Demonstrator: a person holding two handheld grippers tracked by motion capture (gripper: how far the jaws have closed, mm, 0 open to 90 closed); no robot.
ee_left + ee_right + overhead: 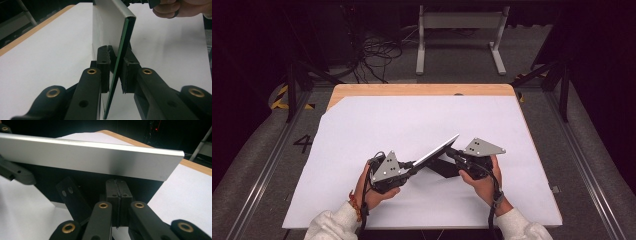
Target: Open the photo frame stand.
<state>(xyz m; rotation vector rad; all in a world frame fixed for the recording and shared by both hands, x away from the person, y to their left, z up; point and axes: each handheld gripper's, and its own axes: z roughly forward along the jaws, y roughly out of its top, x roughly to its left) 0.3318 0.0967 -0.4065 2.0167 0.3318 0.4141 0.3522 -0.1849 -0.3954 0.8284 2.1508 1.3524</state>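
A thin silver panel [437, 149] with a green edge hangs tilted above the white sheet, its far end higher. My left gripper [412, 164] is shut on its lower end: in the left gripper view the pads of that gripper [116, 67] press both faces of the panel [110, 22]. A black flap [444, 167] hangs below the panel down to the sheet. My right gripper [452, 152] meets that flap from the right. In the right gripper view this gripper [117, 195] has its pads together in front of the black flap [75, 180], under the panel [87, 157]. Whether a thin edge is pinched I cannot tell.
A white sheet [412, 120] covers most of the wooden table [422, 90]. Beyond the far edge the floor holds loose cables [377, 55] and a white table frame [459, 30]. Dark stand legs [294, 90] flank the table on both sides.
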